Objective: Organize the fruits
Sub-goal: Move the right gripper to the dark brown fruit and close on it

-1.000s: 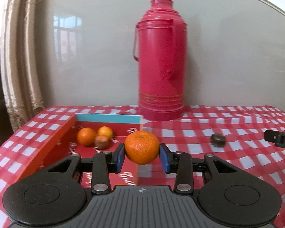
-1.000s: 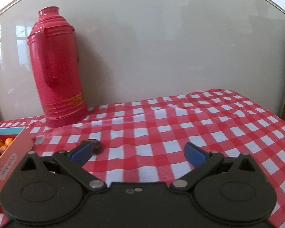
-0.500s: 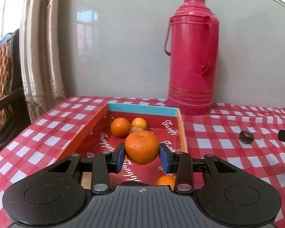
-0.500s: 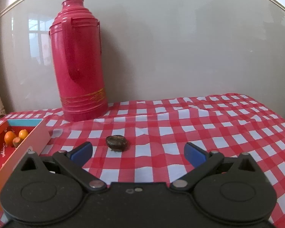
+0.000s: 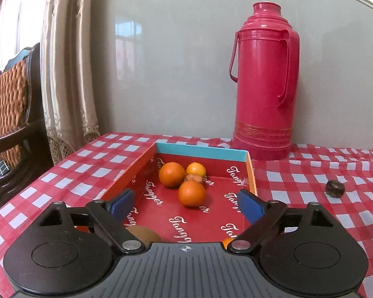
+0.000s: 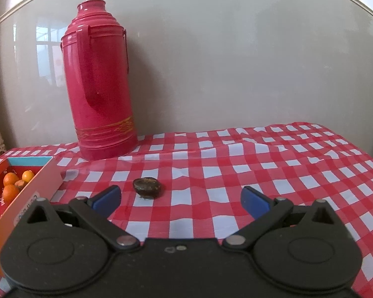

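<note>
My left gripper [image 5: 186,204] hangs over the near end of the red box [image 5: 201,151], its jaws opening wide with no fruit pressed between them. An orange [image 5: 192,193] lies on the box floor just past the blue pads. Behind it sit another orange [image 5: 172,174], a smaller yellow-orange fruit [image 5: 196,169] and a small brownish fruit [image 5: 194,177]. A kiwi [image 5: 144,233] shows under the left finger. My right gripper [image 6: 181,200] is open above the cloth, a dark brown fruit [image 6: 147,187] lying just beyond its left pad. The same dark fruit [image 5: 335,188] shows right of the box.
A tall pink thermos [image 5: 263,84] stands at the back by the wall, also seen as the thermos [image 6: 99,84] in the right wrist view. A red-and-white checked tablecloth [image 6: 236,168] covers the table. A wicker chair [image 5: 7,104] and curtains [image 5: 67,62] stand left of the table.
The left gripper swung left over the box, then its jaws spread and the orange dropped onto the box floor. The right gripper's view shifted slightly, bringing the dark fruit nearer its centre.
</note>
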`<state>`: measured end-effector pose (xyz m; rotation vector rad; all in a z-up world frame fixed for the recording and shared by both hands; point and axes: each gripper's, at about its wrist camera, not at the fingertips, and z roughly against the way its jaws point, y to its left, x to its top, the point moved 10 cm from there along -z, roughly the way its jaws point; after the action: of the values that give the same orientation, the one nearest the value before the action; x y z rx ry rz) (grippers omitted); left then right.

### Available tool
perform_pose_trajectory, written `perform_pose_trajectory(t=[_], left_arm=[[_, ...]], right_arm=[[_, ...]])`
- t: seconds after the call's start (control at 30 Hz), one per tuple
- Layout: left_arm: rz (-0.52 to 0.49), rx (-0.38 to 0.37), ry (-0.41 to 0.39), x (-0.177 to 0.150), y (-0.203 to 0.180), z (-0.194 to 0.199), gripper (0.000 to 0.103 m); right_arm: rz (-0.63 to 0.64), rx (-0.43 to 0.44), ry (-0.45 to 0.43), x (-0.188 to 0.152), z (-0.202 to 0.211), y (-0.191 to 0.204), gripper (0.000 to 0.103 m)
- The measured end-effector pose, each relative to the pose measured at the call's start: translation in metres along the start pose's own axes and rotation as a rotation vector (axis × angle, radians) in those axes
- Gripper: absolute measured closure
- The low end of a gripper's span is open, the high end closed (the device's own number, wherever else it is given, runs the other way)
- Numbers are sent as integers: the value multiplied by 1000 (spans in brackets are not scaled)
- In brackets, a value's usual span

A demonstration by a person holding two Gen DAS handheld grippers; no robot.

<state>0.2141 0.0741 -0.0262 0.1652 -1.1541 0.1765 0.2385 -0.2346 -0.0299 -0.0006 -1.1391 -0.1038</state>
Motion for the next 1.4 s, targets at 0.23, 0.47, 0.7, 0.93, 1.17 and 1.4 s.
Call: perform_pose_trajectory(t=[0.23, 0.47, 0.7, 0.93, 1.17, 1.4], left_arm=[[11, 14, -28, 3, 4, 4, 2], [35, 29, -36, 6, 16, 6, 1], [63, 81, -39, 5, 47, 6, 1], [116, 159, -30, 0, 97, 4, 1], [183, 235, -6, -10, 148, 2, 1], [206, 297, 12, -20, 184, -1, 1]], right_arm=[[2, 11, 3, -1, -2, -1, 6], [38, 34, -3, -1, -4, 11, 6], [59, 55, 4, 0, -15, 24, 6], [82, 75, 29, -2, -32, 43, 6], [81, 82, 91, -4, -63, 49, 15], [80, 76, 138, -8, -87, 55, 30]])
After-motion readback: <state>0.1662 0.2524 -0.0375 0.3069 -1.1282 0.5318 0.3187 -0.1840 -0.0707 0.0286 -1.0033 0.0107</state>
